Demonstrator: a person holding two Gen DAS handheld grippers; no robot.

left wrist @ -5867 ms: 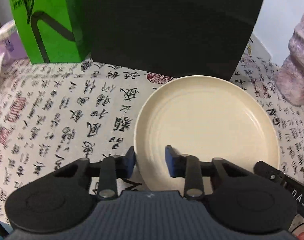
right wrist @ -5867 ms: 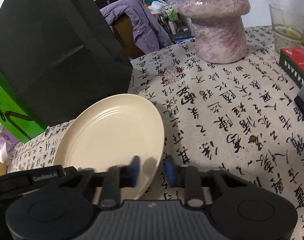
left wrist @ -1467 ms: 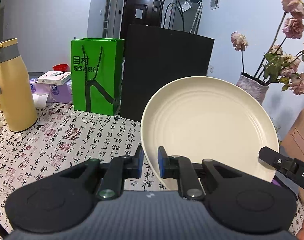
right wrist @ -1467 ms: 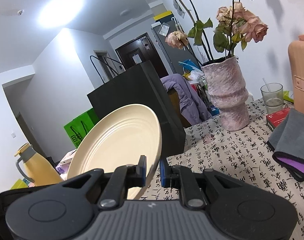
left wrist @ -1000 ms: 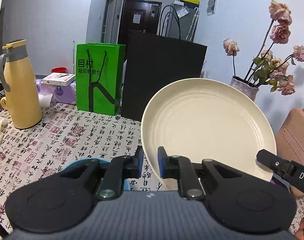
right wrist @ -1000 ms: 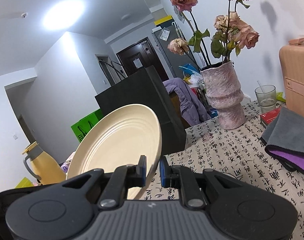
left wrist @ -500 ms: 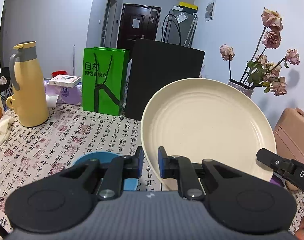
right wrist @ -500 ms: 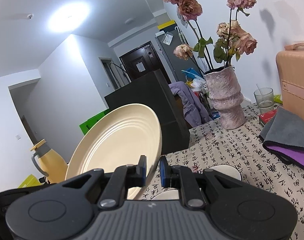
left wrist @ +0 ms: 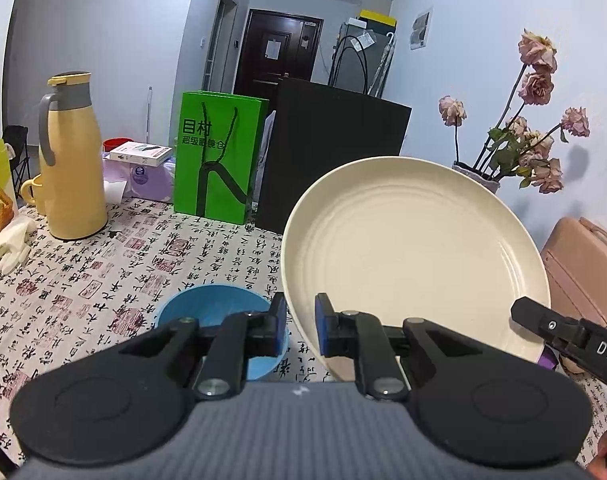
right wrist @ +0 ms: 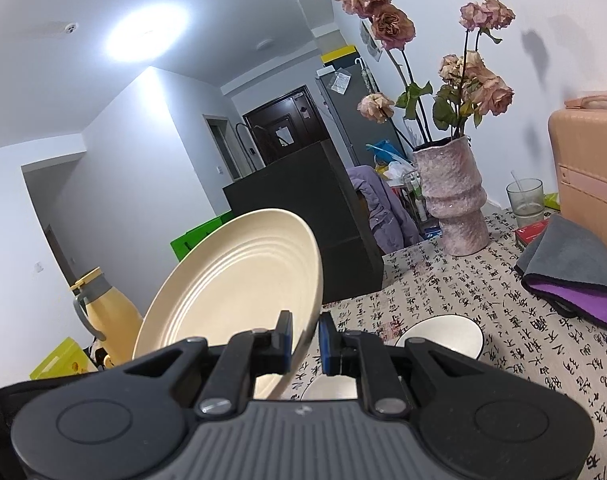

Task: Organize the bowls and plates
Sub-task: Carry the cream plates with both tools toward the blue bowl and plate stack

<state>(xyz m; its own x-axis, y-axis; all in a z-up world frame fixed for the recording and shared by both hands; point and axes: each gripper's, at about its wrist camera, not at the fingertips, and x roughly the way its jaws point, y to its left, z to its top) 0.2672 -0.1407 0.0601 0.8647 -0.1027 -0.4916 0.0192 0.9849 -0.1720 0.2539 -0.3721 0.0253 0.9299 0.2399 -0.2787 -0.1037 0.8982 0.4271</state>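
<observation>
A cream plate is held up above the table by both grippers at once, tilted so that its ridged face is seen from the left wrist view and nearly edge-on from the right wrist view. The left gripper is clamped narrowly on the plate's near left rim, with the blue-padded fingers pressed on either side of the edge. The right gripper is likewise closed tight on the plate's near right rim; its black body is also seen at the right edge of the left wrist view.

Below the left gripper, a blue bowl is seen on the calligraphy-print tablecloth. Near the right gripper, a white bowl with a dark rim stands on the table. Farther back, a yellow thermos jug, a green paper bag and a black bag are placed in a row from left to right. A pink vase of dried roses and a grey-and-purple cloth are found on the right.
</observation>
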